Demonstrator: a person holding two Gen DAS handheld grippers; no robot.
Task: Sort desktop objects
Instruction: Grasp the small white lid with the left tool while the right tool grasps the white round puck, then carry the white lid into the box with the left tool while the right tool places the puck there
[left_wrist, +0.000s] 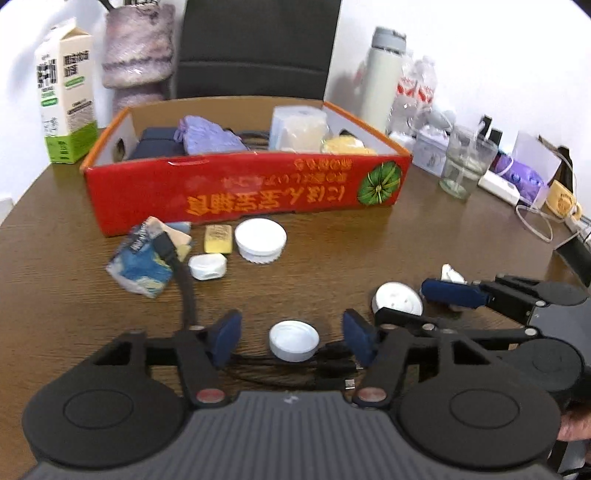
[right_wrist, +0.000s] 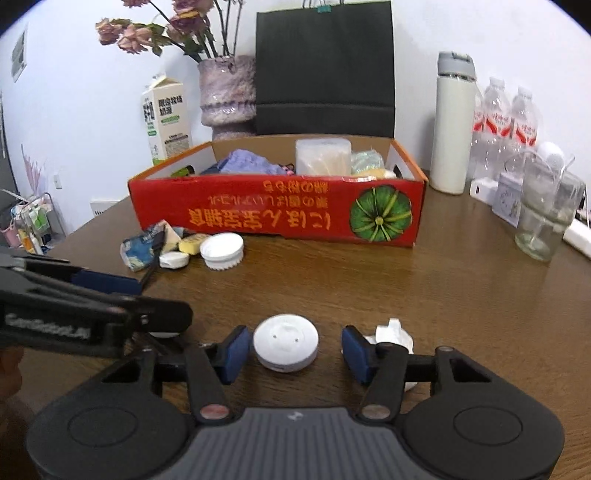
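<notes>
A red cardboard box (right_wrist: 277, 206) with orange rims and a green pumpkin printed on its near wall stood open on the brown wood-grain table (right_wrist: 406, 295), well ahead of both pairs of fingers. Inside it lay a crumpled lilac cloth (left_wrist: 207, 134) and a dark navy folded item (left_wrist: 157, 146) towards the left end, a clear plastic tub with pale contents (right_wrist: 323, 155) right of the middle, and a yellow soft lump (left_wrist: 345, 144) at the right end. Just before the box's near wall lay a blue painted pouch (left_wrist: 142, 264), a small yellow block (left_wrist: 218, 239), a white ribbed round lid (left_wrist: 260, 240) and a small white oval case (left_wrist: 207, 266). The left gripper (left_wrist: 293, 338) had its blue-padded fingers apart, and a small white round cap (left_wrist: 294, 339) lay on the table between them, clear of both pads, over a coiled black cable (left_wrist: 280, 363). The right gripper (right_wrist: 291, 349) likewise had its fingers apart around a flat white round puck (right_wrist: 285, 343) with two small holes; the left pad stood just beside the puck and the right pad clearly apart from it. A crumpled white scrap (right_wrist: 393, 332) lay just outside the right finger.
</notes>
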